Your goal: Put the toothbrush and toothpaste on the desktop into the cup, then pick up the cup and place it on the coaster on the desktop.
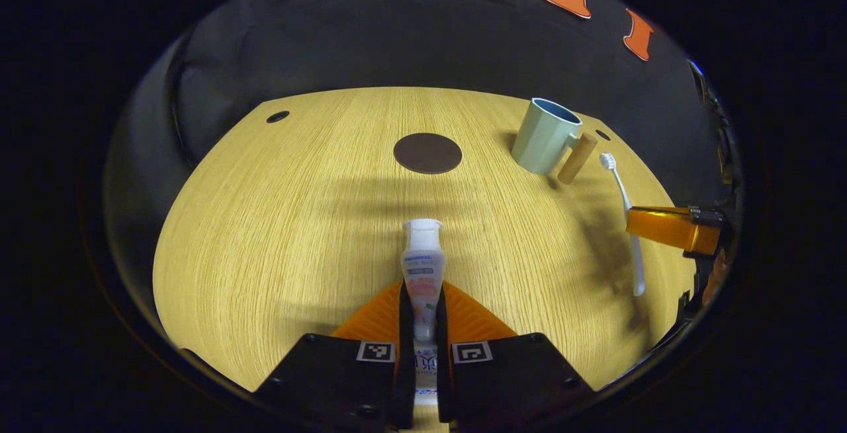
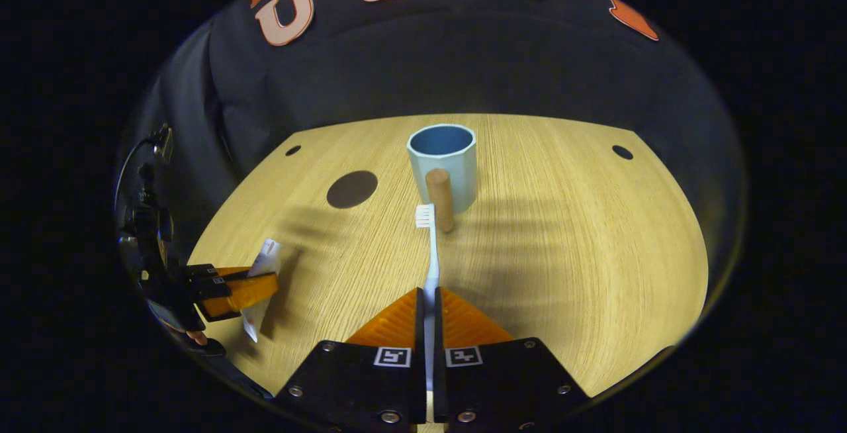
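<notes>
Toothpaste (image 1: 423, 274) clamped in left gripper (image 1: 423, 317); toothbrush (image 2: 431, 254) in right gripper (image 2: 429, 317).

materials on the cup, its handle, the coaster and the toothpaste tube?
Cup: likely matte plastic; even pale green outside, blue inside, no glare.
Handle: looks like wood or bamboo; tan, dull finish.
Coaster: thin flat dark-brown disc, matte; could be felt, leather or silicone, I can't tell which.
Toothpaste tube: soft printed plastic, slight sheen, with a white cap; the left gripper is shut on it.
</notes>
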A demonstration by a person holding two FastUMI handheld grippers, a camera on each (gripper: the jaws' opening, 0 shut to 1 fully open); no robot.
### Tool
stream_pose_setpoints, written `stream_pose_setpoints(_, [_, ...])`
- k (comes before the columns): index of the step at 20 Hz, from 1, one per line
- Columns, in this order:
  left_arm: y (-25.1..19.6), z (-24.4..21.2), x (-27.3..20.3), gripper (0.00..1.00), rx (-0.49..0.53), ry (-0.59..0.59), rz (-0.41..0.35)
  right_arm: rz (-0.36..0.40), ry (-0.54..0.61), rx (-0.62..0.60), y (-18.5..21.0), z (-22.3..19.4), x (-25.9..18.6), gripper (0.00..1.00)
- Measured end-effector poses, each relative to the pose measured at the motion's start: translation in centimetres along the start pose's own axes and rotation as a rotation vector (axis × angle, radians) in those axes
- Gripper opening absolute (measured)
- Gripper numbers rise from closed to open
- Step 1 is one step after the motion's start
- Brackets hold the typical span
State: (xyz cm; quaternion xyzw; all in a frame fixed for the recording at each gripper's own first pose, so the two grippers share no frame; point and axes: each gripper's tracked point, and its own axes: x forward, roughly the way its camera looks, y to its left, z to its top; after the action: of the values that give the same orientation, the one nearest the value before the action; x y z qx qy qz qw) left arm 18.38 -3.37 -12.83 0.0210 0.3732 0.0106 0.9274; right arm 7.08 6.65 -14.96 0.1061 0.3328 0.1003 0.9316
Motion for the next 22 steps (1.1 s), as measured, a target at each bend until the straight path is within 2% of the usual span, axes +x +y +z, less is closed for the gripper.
stream_pose_setpoints(3, [0.4, 1.6, -1.2, 0.17, 0.019, -0.061, 0.027, 0.032, -0.121, -0.011, -0.7, 3.2, -0.9, 0.05])
stream_pose_setpoints(7, [0.5, 2.2, -1.4, 0.17, 0.036, -0.101, 0.027, 0.023, -0.322, -0.082, -1.5, 9.1, -2.7, 0.05])
stream_pose_setpoints(11, [0.4, 3.0, -1.5, 0.17, 0.048, -0.126, 0.028, 0.012, -0.500, -0.117, -1.2, 14.3, -2.6, 0.04])
stream_pose_setpoints(16, [0.4, 4.2, -1.3, 0.17, 0.061, -0.148, 0.045, 0.090, -0.703, -0.076, -0.5, 19.4, -2.5, 0.04])
stream_pose_setpoints(22, [0.7, 4.4, -0.7, 0.17, 0.075, -0.160, 0.052, 0.116, -0.837, -0.054, -0.6, 23.0, 0.1, 0.05])
